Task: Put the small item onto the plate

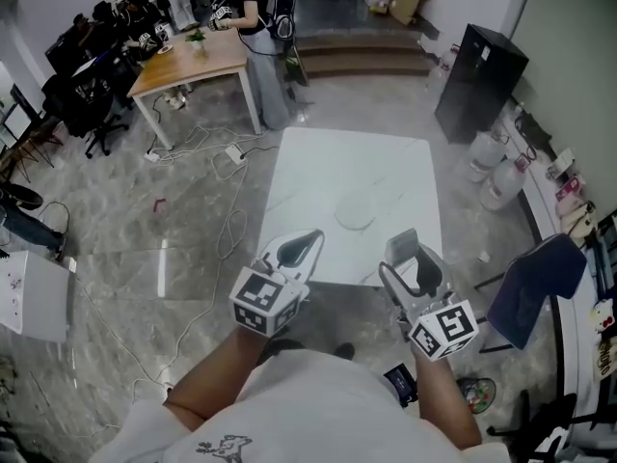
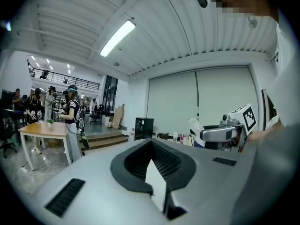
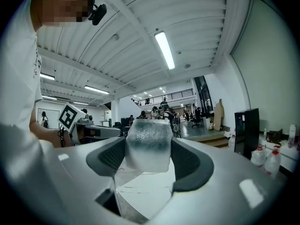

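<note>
Left gripper (image 1: pixel 307 244), closest in and clenched on nothing, has no part in this step. Plate (image 1: pixel 355 211) sits mid-table (image 1: pixel 318 162), ahead between both tools. Right gripper (image 1: pixel 413 254) grasps the small clear block (image 3: pixel 148 144); I'd lower it over the plate's centre before releasing. No readable writing, only square markers (image 1: pixel 445 328).

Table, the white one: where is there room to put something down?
Most of the white table is bare: the far half behind the clear plate, and the strips either side of it. Only the near edge is crowded, where the left gripper and the right gripper, shut on a clear block, hang.
</note>
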Demonstrator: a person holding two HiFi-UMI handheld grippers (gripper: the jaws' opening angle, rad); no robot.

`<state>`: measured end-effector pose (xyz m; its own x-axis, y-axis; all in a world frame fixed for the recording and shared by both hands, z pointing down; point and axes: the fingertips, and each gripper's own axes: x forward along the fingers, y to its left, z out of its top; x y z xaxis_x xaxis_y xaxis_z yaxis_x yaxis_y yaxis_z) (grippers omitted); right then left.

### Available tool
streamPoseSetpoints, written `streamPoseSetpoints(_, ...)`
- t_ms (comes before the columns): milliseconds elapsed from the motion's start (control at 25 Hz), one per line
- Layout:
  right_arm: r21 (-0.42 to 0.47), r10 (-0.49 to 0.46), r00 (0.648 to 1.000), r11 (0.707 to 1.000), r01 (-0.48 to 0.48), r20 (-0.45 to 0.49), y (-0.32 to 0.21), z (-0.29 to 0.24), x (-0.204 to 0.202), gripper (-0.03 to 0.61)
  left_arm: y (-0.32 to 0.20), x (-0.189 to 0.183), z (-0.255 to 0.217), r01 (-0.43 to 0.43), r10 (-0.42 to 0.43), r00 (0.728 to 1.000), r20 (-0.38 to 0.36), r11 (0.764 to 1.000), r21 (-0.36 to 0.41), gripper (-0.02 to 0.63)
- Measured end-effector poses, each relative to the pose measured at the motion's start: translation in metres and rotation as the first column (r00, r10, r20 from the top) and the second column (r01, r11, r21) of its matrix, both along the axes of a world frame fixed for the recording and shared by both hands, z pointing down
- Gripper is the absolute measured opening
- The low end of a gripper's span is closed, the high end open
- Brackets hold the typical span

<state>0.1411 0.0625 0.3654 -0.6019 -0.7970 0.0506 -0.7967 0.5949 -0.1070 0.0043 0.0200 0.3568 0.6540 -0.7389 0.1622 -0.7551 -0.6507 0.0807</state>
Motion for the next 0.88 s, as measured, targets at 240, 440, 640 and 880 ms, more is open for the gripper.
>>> streamPoseSetpoints(240,-0.020,-0.021,1.000,1.000,0.021,0.012,-0.043,0.008,0.027,0.293,-0.043,0.029,0.009,0.010,-0.010,1.000,0.019,1.000,-0.012,-0.003)
streamPoseSetpoints(440,-0.042,-0.016,1.000,0.999,0.016,0.004,-0.085,0.015,0.031,0.293,-0.090,0.039,0.015,-0.005,0.005,1.000,0.003,0.999,-0.031,-0.003)
streamPoseSetpoints(640,-0.086,-0.010,1.000,0.996,0.009,-0.009,-0.136,0.033,0.022,0.293,-0.148,0.043,0.028,-0.043,0.043,0.999,0.004,0.998,-0.045,-0.003)
streamPoseSetpoints(880,-0.147,0.001,1.000,0.989,-0.005,-0.024,-0.195,0.058,0.002,0.293,-0.214,0.032,0.057,-0.083,0.084,0.996,0.007,0.992,-0.091,-0.003)
